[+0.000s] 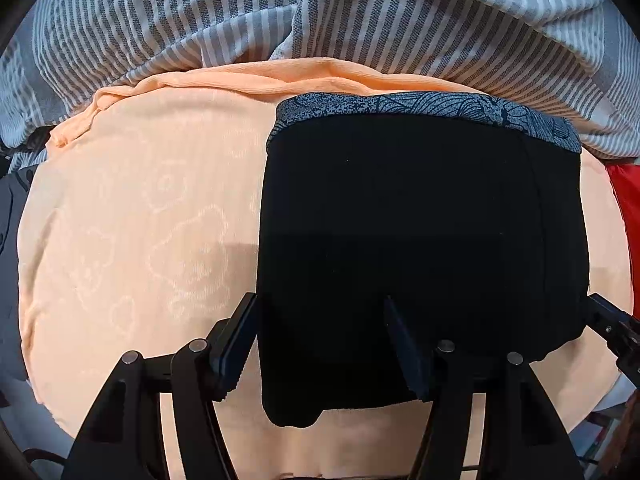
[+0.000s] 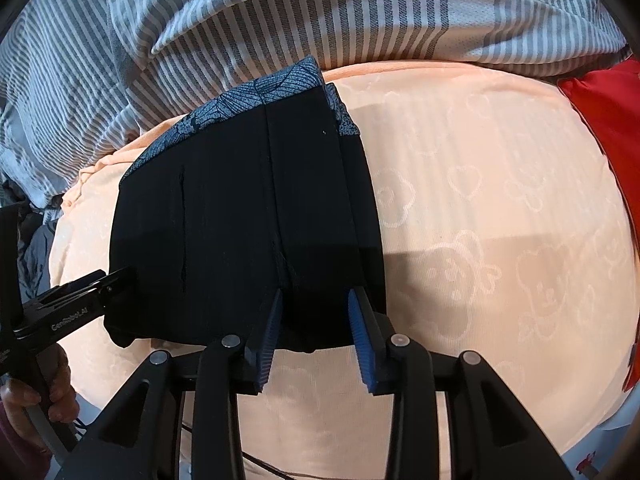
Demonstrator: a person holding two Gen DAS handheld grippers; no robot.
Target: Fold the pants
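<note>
Fingers (image 1: 240, 344) of both grippers spread wide, empty, tips at near edge of folded black pants (image 1: 420, 240).

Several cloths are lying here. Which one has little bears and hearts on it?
The peach blanket spread under the black pants. It carries faint bear and heart outlines; the grey bedding behind is only striped, and the red cloth looks plain.

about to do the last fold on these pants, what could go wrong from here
1. Both grippers are open at the near edge of the black pants: left gripper, right gripper. A shallow pinch may catch only the top layer, so the stacked layers visible along the right edge could slide apart.
2. The peach blanket underneath is soft; a low finger could grab it with the pants.
3. The patterned waistband lies close to the striped bedding, which could snag it.
</note>
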